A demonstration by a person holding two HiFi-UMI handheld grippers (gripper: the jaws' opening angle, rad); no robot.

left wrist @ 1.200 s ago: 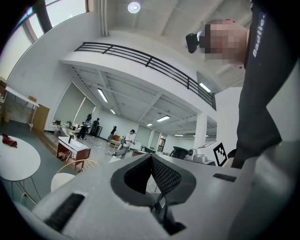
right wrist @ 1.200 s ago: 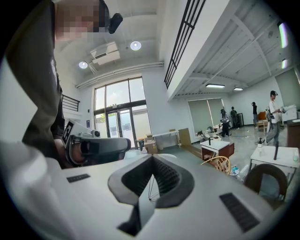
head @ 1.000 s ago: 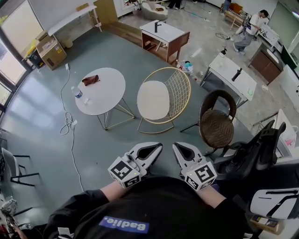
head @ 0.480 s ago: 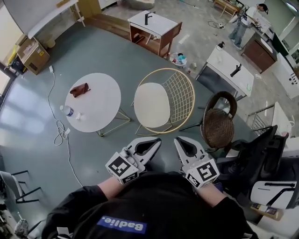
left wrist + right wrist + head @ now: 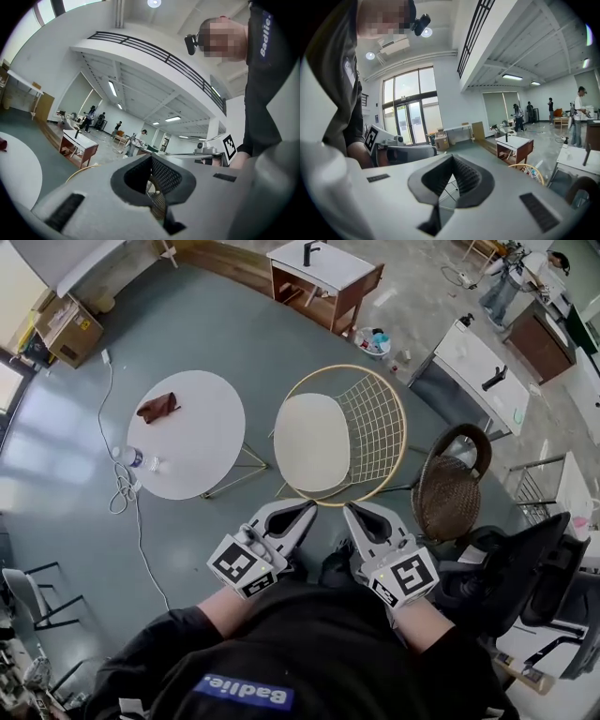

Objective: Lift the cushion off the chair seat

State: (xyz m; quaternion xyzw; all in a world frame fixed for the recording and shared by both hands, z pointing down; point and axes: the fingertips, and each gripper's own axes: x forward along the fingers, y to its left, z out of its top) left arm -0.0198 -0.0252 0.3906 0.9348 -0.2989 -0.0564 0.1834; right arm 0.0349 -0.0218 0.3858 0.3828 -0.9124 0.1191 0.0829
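A cream oval cushion [image 5: 311,442] lies on the seat of a gold wire chair [image 5: 375,427] in the middle of the head view. My left gripper [image 5: 307,509] and right gripper [image 5: 350,510] are held side by side just short of the chair's near rim, not touching it. Both are shut, with nothing between their jaws. In the left gripper view the shut left gripper [image 5: 151,158] points level, with the gold wire chair [image 5: 78,172] showing low at the left. In the right gripper view the right gripper [image 5: 452,157] is also shut, and the gold wire chair [image 5: 530,171] shows at the right.
A round white table [image 5: 197,442] with a brown cloth [image 5: 157,408] and a bottle [image 5: 129,457] stands left of the chair. A brown wicker chair [image 5: 448,493] and a black office chair [image 5: 525,568] are at the right. A cable [image 5: 131,498] runs over the floor.
Both grippers have moved forward together towards the gold chair, which now lies closer to their tips. Their jaws stayed shut.
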